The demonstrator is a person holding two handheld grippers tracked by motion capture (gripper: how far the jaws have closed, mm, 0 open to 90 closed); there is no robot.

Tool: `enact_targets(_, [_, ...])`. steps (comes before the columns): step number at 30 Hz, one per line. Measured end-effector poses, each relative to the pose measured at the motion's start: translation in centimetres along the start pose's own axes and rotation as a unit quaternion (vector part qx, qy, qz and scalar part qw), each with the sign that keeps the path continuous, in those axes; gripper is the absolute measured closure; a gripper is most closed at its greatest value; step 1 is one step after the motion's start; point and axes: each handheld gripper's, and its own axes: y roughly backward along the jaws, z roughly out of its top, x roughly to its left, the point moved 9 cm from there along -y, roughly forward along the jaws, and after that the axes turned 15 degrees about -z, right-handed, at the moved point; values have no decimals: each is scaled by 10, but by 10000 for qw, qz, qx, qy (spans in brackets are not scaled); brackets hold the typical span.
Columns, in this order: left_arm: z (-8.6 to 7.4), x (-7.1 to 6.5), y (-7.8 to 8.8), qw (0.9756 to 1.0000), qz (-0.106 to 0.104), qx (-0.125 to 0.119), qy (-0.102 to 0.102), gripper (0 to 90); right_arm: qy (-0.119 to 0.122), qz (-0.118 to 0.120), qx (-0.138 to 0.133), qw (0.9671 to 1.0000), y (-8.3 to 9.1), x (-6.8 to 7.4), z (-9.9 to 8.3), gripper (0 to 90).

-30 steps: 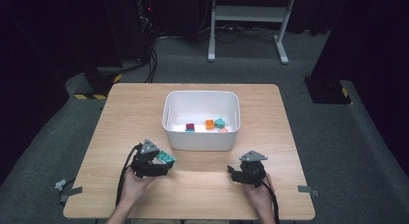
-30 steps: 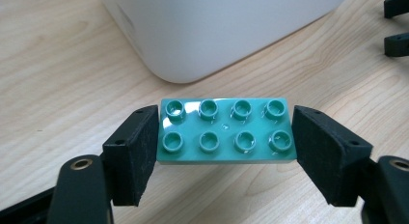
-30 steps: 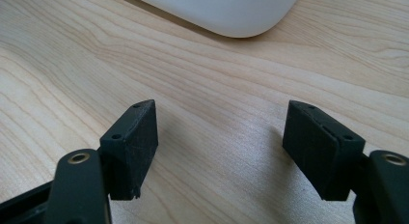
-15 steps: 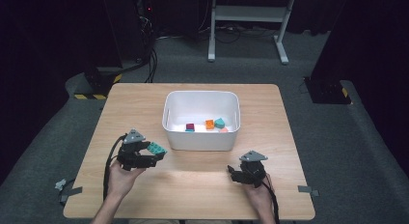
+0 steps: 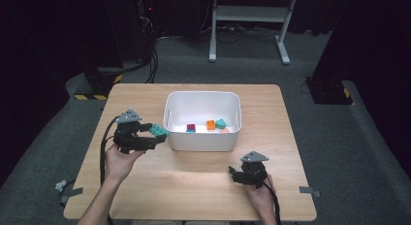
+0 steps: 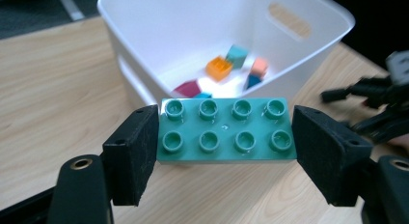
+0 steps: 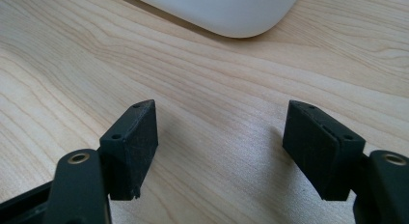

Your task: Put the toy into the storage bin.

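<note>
L gripper [image 5: 154, 136], high view: held above the pale wood-grain bench [image 5: 194, 186], just left of the white rectangular plastic bin [image 5: 202, 137]. Fingers [image 6: 132, 154] pinch a teal plastic 2x4 stud brick [image 6: 225, 131] by its short ends; pads flat against both ends, studs face the camera, brick level between them. In high view the brick [image 5: 159, 131] sits at the gripper tip, close to the bin's left wall, outside the rim, not over the opening. L gripper view: bin straight ahead behind the brick, near rim just past the brick's far edge.

Bin contents (L gripper view): orange stud brick [image 6: 219, 68], teal block [image 6: 237, 55] beside it, small salmon-pink piece [image 6: 259, 66], magenta block [image 6: 189, 88] near the front wall, blue bit next to the magenta one, partly hidden by the held brick. All lie loose on the bin floor, clustered toward the mid-right. Oval handle slot in the far wall.

R gripper [image 5: 236, 174], high view: low at the bench, front-right, well apart from the bin's near wall; hand behind it. R gripper view: fingers [image 7: 130, 147] spread wide, nothing between them, bare wood below. Bin's rounded corner at the top of that view. Whether the tips touch the bench: cannot tell.

Cables trail from both grippers toward the bench's near edge.
</note>
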Motion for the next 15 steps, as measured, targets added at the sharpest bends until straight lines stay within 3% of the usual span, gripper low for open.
enact_targets(6, [23, -2, -8, 9997, -15, 102, -213, 273, -7, -3, 2, 10000, 0, 0, 0, 280])
enact_targets(10, [39, -4, -16, 9996, -225, -23, -148, 273, 0, -3, 2, 10000, 0, 0, 0, 279])
enact_targets(15, [52, -3, -26, 9996, -208, 50, -203, 273, -4, -4, 4, 10000, 0, 0, 0, 280])
